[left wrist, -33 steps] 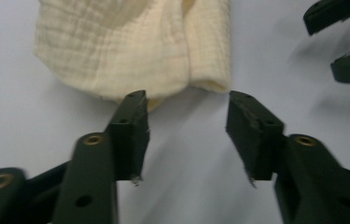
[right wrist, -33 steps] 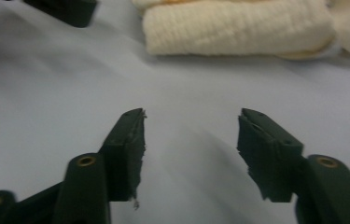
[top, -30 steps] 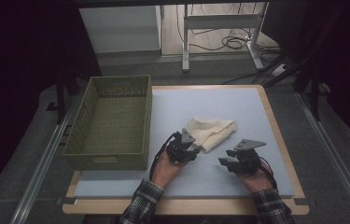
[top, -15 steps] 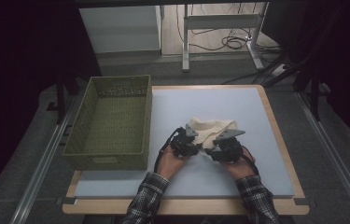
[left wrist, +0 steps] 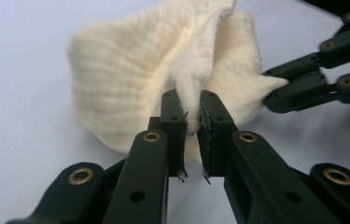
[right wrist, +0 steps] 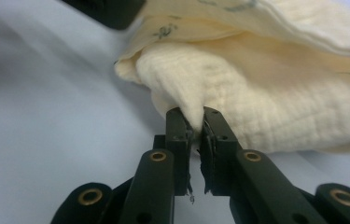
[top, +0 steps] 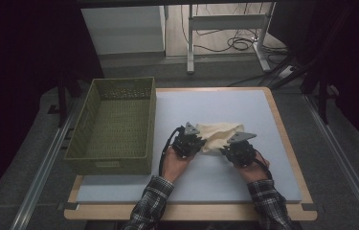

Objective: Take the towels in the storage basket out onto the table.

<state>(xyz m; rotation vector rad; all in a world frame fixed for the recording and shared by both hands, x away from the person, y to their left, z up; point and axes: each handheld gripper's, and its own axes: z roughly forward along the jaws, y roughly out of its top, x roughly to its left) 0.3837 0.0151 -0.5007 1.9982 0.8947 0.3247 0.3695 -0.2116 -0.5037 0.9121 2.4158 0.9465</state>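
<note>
Grippers both pinch the cloth [top: 219, 135] on the mat [top: 263, 115]: left gripper [top: 190, 143] has just been closing and its jaws clamp a fold at the cloth's left edge, right gripper [top: 234, 146] likewise has just closed on a fold at the near right edge. Cloth lies bunched at mat centre between the hands, just right of the basket [top: 115, 122], not touching it. Risk, judged: each bite is thin, so a quick lift or pull apart could slip a fold out, or grab only one layer and leave the cloth twisted; drag toward the basket may snag its rim.
</note>
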